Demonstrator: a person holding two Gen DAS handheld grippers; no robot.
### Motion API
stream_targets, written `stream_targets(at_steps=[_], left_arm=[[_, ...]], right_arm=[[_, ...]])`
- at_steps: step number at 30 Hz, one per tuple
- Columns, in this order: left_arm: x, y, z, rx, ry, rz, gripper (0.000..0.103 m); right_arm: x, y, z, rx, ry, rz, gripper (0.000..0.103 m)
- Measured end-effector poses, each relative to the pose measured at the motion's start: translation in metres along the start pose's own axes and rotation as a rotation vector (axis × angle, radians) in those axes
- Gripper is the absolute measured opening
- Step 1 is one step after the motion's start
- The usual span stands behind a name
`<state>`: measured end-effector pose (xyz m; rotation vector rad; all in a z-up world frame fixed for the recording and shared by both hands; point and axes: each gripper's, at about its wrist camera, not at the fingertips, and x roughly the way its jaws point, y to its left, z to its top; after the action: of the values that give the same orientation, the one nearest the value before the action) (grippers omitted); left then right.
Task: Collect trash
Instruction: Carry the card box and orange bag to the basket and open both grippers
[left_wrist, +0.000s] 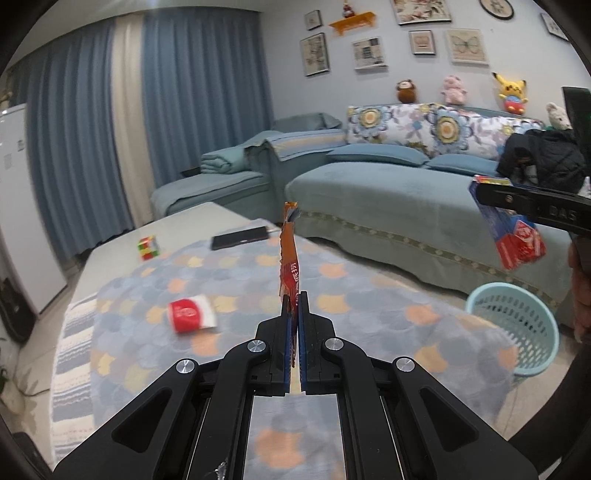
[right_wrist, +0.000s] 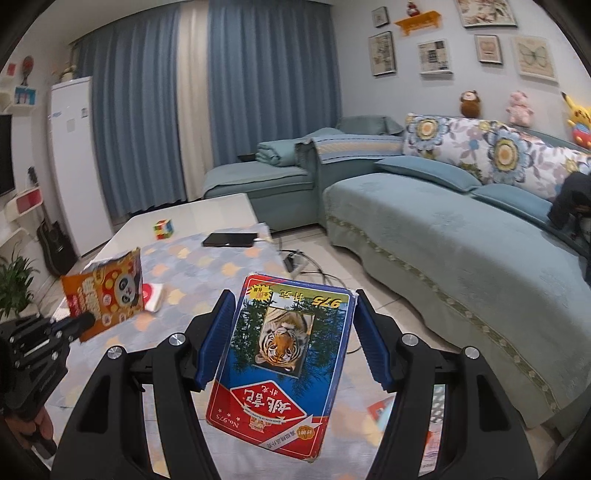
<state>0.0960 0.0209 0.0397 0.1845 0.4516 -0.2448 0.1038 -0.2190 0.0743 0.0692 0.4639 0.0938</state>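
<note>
— What did the basket (left_wrist: 517, 328) hold?
— I couldn't tell; only the left view showed its rim, right of the desk (left_wrist: 236, 295).
— And the claws?
— Left claw (left_wrist: 294, 314) pinched an orange panda wrapper (left_wrist: 290, 258), upright over the desk. Right claw (right_wrist: 291, 332) gripped a blue-red tiger card box (right_wrist: 284, 365). A red-white cup (left_wrist: 192, 314) lay on the desk.

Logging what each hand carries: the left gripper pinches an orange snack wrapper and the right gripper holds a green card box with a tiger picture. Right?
Not quite: the card box in the right gripper is blue and red, as the right wrist view shows. The left gripper does pinch the orange snack wrapper.
</note>
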Motion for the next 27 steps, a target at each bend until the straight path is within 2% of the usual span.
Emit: stream_targets(at_steps=[8,17,27], left_arm=[[0.008,-0.050,0.003,0.029,-0.008,-0.082,0.001],[0.024,-0.089,0.019,-0.062,0.000,-0.166,0.001],[0.039,-0.164,0.030,-0.019,0.011,-0.282,0.001]], right_arm=[[-0.003,-0.057,-0.003,0.069,0.002,-0.062,0.061],[-0.011,-0.090,-0.008,0.087,-0.009,-0.100,0.061],[-0.015,-0.139,-0.029,0.126,0.017,-0.177,0.061]])
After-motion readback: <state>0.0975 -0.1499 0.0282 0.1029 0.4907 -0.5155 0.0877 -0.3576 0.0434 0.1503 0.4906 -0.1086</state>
